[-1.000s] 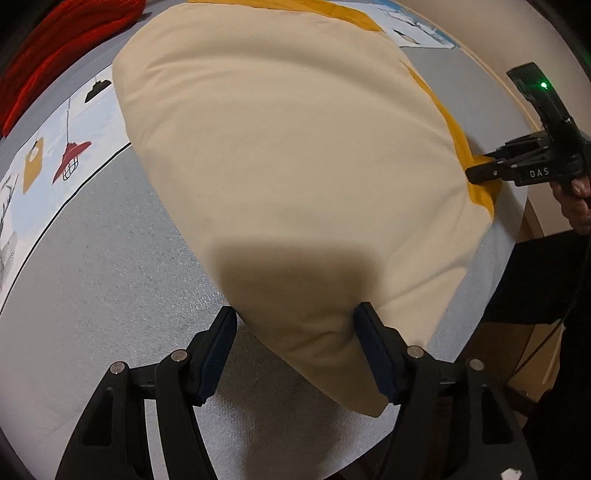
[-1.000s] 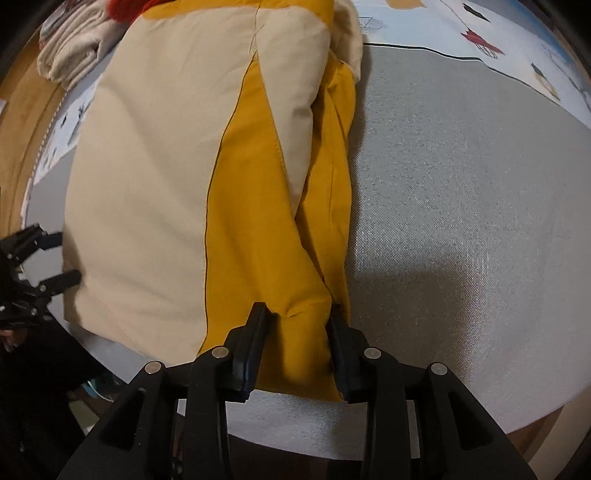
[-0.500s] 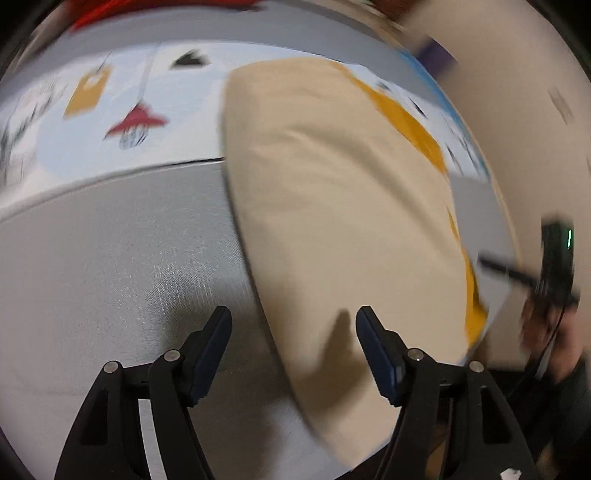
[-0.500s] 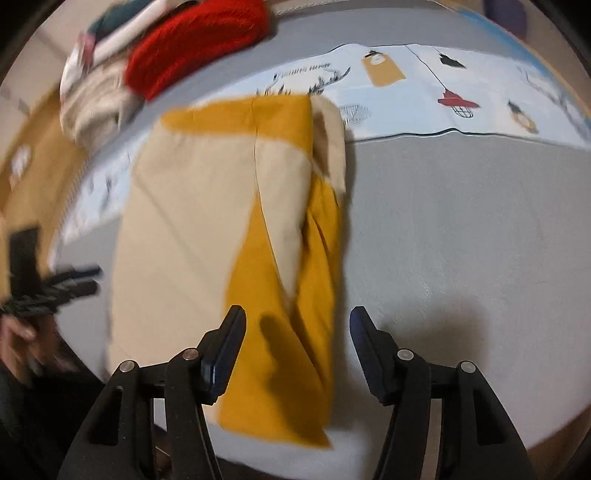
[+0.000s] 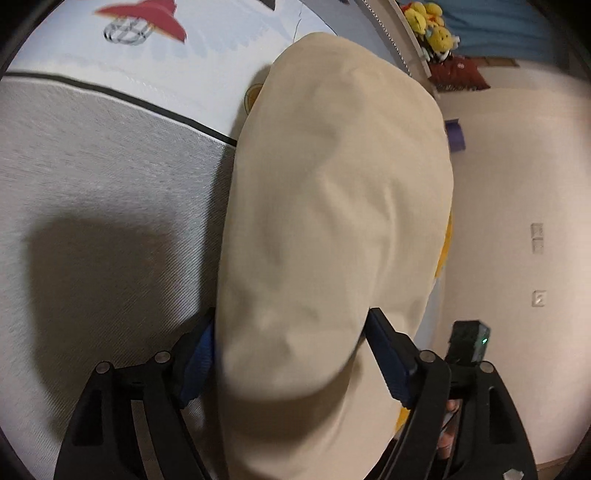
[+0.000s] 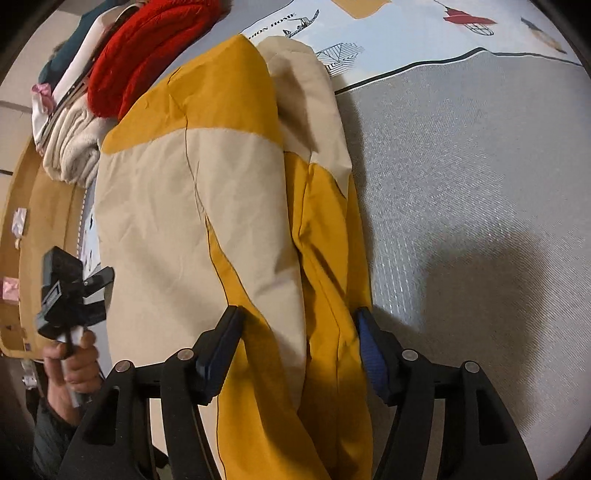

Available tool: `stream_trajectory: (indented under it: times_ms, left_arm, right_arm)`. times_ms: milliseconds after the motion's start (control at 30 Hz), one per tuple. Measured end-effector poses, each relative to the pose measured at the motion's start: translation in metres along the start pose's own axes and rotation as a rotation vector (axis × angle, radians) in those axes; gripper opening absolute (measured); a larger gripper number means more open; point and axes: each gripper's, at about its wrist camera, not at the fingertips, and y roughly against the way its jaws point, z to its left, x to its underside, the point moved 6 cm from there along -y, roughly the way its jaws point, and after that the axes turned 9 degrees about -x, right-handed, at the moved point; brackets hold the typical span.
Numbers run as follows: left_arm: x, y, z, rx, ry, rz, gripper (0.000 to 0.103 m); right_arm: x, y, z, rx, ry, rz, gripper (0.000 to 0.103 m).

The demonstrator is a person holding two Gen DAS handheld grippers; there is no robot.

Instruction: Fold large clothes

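Observation:
A large beige and mustard-yellow garment lies folded lengthwise on the grey bed cover. In the left wrist view its beige side fills the middle and passes between my left gripper's open fingers. My right gripper is open, its fingers either side of the yellow near end of the garment. The left gripper also shows at the left in the right wrist view, at the garment's beige edge. The right gripper's body shows at the lower right in the left wrist view.
A pile of clothes with a red knit and a cream fleece lies at the far left of the bed. A printed sheet covers the far part. A wall and plush toys stand to the right.
Both grippers have opened, pulled back and come in again at the garment's near end. The right gripper let go of the yellow end it pinched a second ago.

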Motion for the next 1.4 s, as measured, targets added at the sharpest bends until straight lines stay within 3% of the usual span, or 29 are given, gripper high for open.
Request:
stream_trajectory:
  times_ms: [67,167,200,300,367,567,700,767,833,933,1033,1100,1167,1233,1300,1400]
  left_arm:
    - [-0.004,0.001,-0.002,0.009,-0.007,-0.029,0.071]
    - [-0.005,0.003,-0.011,-0.036,-0.08,-0.083,0.055]
    - [-0.006,0.004,-0.018,-0.043,-0.096,-0.099,0.047]
    - [-0.011,0.017,-0.036,-0.052,-0.14,-0.16,0.031]
    - [-0.017,0.033,-0.047,-0.09,-0.194,-0.207,0.031]
    - [-0.052,0.086,-0.032,-0.197,-0.219,-0.293,0.036]
    - [-0.074,0.101,0.012,-0.313,-0.114,-0.321,0.046]
    - [-0.071,0.118,0.037,-0.395,-0.086,-0.359,0.043]
    - [-0.067,0.135,0.043,-0.411,-0.09,-0.396,0.043]
    - [-0.057,0.14,0.016,-0.404,-0.209,-0.387,0.046]
    - [-0.029,0.114,-0.005,-0.452,-0.401,-0.282,0.046]
    - [-0.003,0.091,-0.008,-0.527,-0.539,-0.21,0.046]
    - [0.01,0.079,-0.007,-0.629,-0.637,-0.198,0.049]
    - [0.021,0.079,0.001,-0.69,-0.638,-0.196,0.05]
    - [0.03,0.091,-0.004,-0.647,-0.574,-0.199,0.048]
    - [0.058,0.095,-0.012,-0.628,-0.645,-0.206,0.051]
  right_arm:
    - [-0.003,-0.001,-0.003,-0.011,-0.015,-0.018,0.056]
    - [-0.004,0.003,-0.002,-0.048,-0.05,-0.057,0.023]
    - [-0.006,0.002,0.003,-0.052,-0.04,-0.067,0.018]
    - [-0.009,0.007,0.018,-0.057,-0.002,-0.112,0.012]
    - [-0.015,0.01,0.034,-0.076,0.013,-0.155,0.01]
    - [-0.043,0.004,0.094,-0.135,0.091,-0.251,0.008]
    - [-0.053,-0.021,0.129,-0.099,0.158,-0.248,0.008]
    - [-0.054,-0.032,0.127,-0.053,0.154,-0.228,0.009]
    - [-0.055,-0.043,0.122,-0.026,0.128,-0.196,0.01]
    - [-0.054,-0.044,0.122,0.062,0.164,-0.181,0.019]
    - [-0.049,-0.024,0.117,0.122,0.18,-0.23,0.024]
    - [-0.039,-0.012,0.115,0.137,0.22,-0.244,0.025]
    - [-0.024,-0.011,0.123,0.135,0.289,-0.197,0.026]
    - [-0.004,-0.016,0.128,0.184,0.362,-0.129,0.027]
    - [0.009,-0.019,0.128,0.232,0.413,-0.089,0.027]
    - [0.03,-0.014,0.13,0.264,0.489,-0.081,0.027]
